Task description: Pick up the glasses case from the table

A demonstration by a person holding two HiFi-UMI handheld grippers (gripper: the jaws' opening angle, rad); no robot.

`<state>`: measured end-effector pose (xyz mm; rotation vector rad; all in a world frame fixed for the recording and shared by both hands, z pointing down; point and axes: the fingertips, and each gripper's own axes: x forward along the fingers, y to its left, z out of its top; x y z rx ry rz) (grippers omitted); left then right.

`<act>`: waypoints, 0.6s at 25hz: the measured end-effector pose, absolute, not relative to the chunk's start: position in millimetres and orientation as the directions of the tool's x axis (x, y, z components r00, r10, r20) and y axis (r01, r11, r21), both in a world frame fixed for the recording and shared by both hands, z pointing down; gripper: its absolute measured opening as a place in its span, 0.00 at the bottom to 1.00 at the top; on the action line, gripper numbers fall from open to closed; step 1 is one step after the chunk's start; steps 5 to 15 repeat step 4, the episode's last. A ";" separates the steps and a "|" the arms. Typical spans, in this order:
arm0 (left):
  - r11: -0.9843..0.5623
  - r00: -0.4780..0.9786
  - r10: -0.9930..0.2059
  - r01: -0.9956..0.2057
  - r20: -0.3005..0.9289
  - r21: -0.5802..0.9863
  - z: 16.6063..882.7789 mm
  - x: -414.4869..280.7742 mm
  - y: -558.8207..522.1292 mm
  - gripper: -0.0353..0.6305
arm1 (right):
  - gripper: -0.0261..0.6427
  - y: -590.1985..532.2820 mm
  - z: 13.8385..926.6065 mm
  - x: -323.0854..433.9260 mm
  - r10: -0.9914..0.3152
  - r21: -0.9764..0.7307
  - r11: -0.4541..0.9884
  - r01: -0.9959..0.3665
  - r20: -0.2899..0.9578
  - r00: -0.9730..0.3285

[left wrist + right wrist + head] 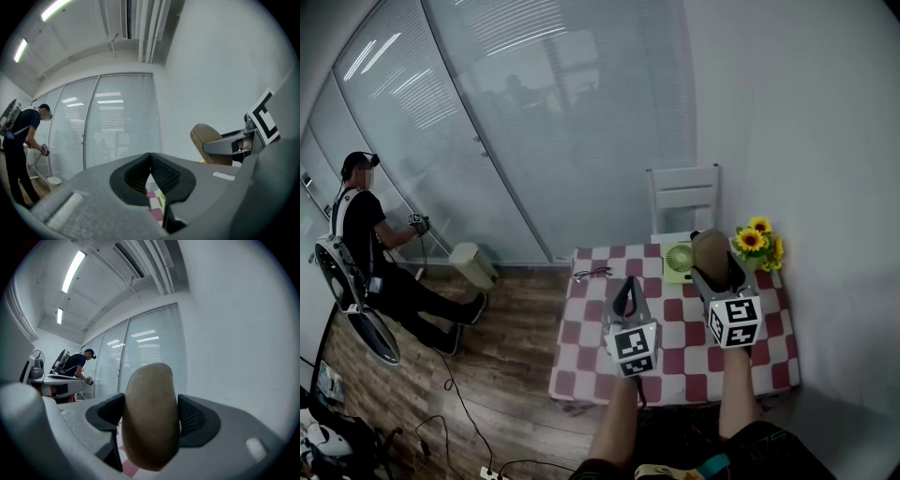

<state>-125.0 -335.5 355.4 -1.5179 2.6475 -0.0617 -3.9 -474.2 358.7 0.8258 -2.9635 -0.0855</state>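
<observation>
Right gripper view: your right claw (151, 414) is clamped on the tan glasses case (151, 432). One jaw presses each long side, and the case's rounded end sticks out past the jaws towards the white wall. In the head view the case is off the desk (684, 364), held in the air over its far right part. It sits between a small green fan (679, 260) at the far edge and a bunch of sunflowers (757, 242) at the far right corner. Your left claw (150, 161) has its jaws closed together with nothing between them. It hovers over the middle of the desk, beside the right claw and apart from it. The desk wears a red and white checked cloth. A pair of dark glasses (592, 274) lies near its far left corner. A white chair (684, 199) stands behind the far edge. Well off to the left, a person (370, 246) in dark clothes bends by the glass wall.
</observation>
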 end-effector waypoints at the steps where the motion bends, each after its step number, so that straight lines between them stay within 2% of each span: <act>1: 0.506 -0.503 -0.863 -0.859 -0.054 -0.079 355.9 -125.1 -335.2 0.07 | 0.58 -473.8 358.3 -4.3 -0.518 0.071 0.855 -0.514 0.047 -0.854; 15: 0.505 -0.503 -0.863 -0.860 -0.049 -0.076 356.8 -124.7 -333.9 0.07 | 0.58 -471.4 356.5 -5.9 -0.514 0.076 0.857 -0.510 0.047 -0.856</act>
